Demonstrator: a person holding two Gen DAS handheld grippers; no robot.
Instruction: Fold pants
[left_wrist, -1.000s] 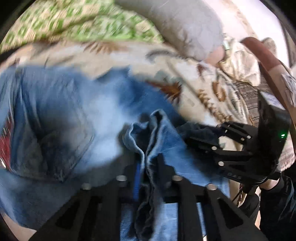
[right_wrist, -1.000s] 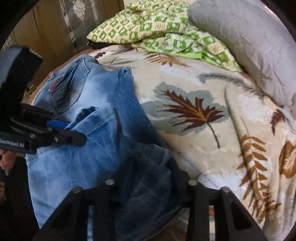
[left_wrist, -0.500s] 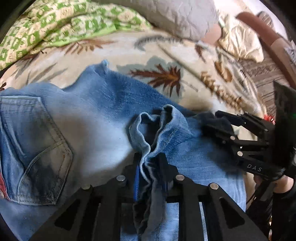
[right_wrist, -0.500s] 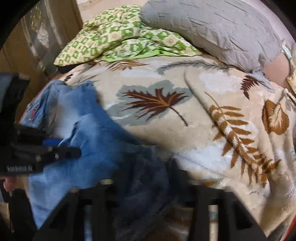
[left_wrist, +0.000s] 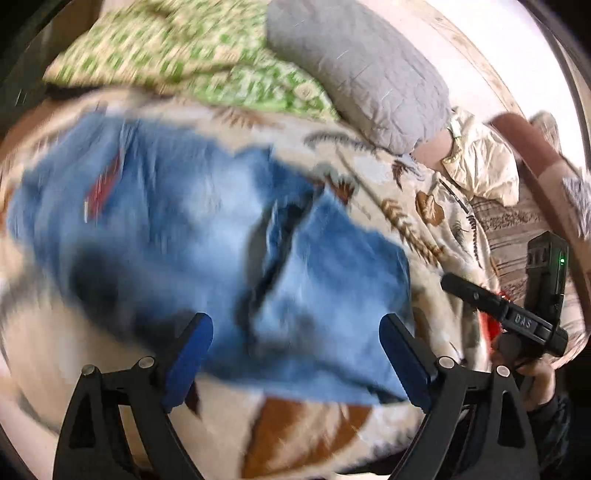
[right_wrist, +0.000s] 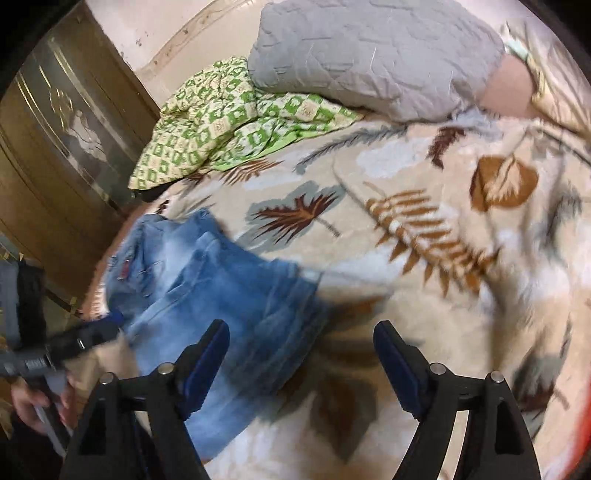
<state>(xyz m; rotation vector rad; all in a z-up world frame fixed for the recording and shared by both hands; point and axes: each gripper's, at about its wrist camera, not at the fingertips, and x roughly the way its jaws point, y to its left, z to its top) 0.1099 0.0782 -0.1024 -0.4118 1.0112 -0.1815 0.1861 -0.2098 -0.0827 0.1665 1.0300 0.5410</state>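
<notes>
The blue jeans (left_wrist: 207, 236) lie folded over on the leaf-patterned blanket (left_wrist: 413, 221), blurred in the left wrist view. They also show in the right wrist view (right_wrist: 221, 295) at the left. My left gripper (left_wrist: 295, 347) is open and empty just above the near edge of the jeans. My right gripper (right_wrist: 301, 354) is open and empty over the jeans' right edge and the blanket (right_wrist: 424, 229). The right gripper also shows at the right of the left wrist view (left_wrist: 491, 306); the left one at the left of the right wrist view (right_wrist: 70, 343).
A grey pillow (right_wrist: 369, 55) and a green checked cloth (right_wrist: 229, 122) lie at the head of the bed. A wooden wardrobe (right_wrist: 55, 166) stands to the left. A cream garment (left_wrist: 480, 162) and a brown headboard rail (left_wrist: 535, 162) are at the right.
Both grippers have let go of the jeans and opened. They have drawn back toward the near edge, and the folded leg ends now rest on the jeans.
</notes>
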